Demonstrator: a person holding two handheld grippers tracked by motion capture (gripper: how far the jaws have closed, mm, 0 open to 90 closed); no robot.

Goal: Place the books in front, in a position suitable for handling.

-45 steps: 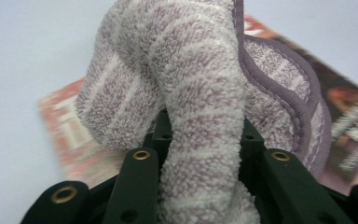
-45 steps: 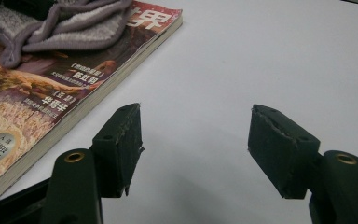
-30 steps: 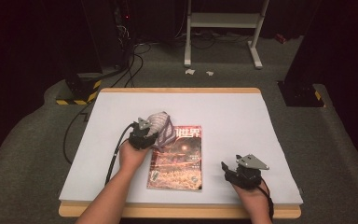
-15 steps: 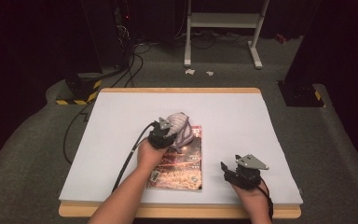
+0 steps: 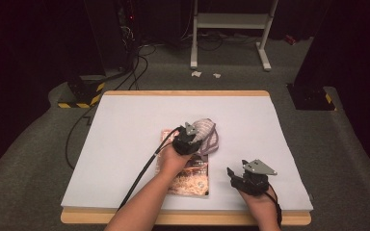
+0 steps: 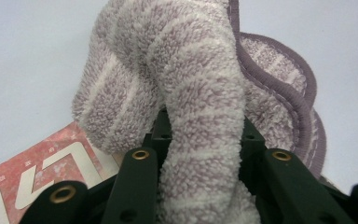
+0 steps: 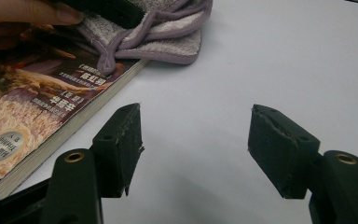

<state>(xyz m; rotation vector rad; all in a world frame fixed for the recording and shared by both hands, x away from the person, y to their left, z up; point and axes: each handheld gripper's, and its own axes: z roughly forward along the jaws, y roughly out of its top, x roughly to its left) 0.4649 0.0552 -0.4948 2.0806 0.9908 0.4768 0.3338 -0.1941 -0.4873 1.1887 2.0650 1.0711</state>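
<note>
Towel [image 6: 200, 116], striped lilac terry w/ a darker hem, sits bunched between the jaws of the left tool [image 5: 189, 139]: left gripper view shows the clamp close up, high view just a grey-lilac lump at the book's [image 5: 189, 171] far end, partly on the white desk [image 5: 125, 125]. Right gripper view shows the book's spine side. Right tool [image 5: 250, 178] rests near the desk's front edge, jaws wide, nothing between. Left forearm reaches diagonally over the book.

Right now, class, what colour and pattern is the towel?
The towel has mauve and white stripes with a purple edge, clearest in the left gripper view.
</note>
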